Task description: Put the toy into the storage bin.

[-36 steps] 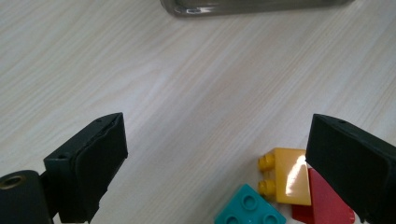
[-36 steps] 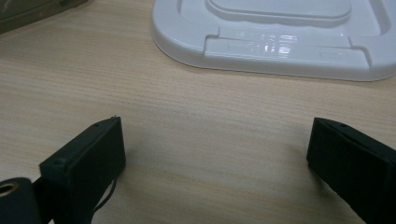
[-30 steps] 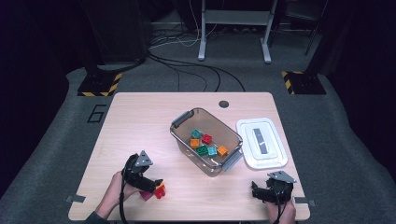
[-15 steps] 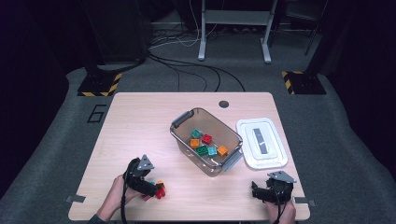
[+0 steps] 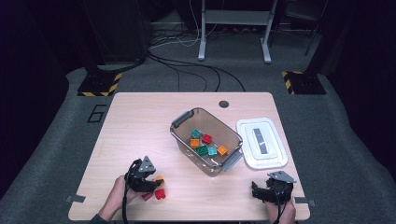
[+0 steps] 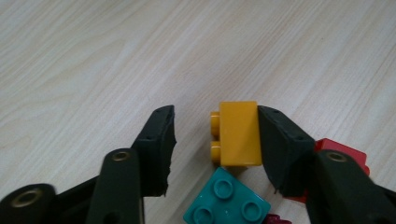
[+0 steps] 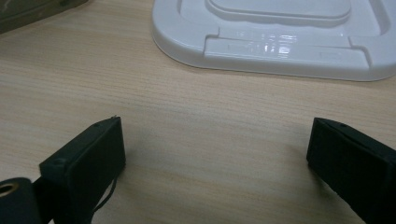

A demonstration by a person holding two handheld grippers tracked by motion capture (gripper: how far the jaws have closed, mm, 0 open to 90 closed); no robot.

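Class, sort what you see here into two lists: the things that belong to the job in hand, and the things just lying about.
Job in hand:
- left tongs, jaws just been closing, yellow brick between them
- yellow brick
- teal brick
- red brick
- clear bin holding bricks

Lying about:
- white lid
- right tongs, open
- floor cables

Bricks in the clear bin [image 5: 183, 122]: six (two orange, two teal, one red, one green). Loose bricks on the table [image 5: 140, 116]: at least four, namely one yellow brick [image 6: 239, 133], one teal brick [image 6: 226, 198], one red brick [image 6: 343, 151], one partly hidden dark red. White lid [image 5: 261, 142]: one. Grippers: two.
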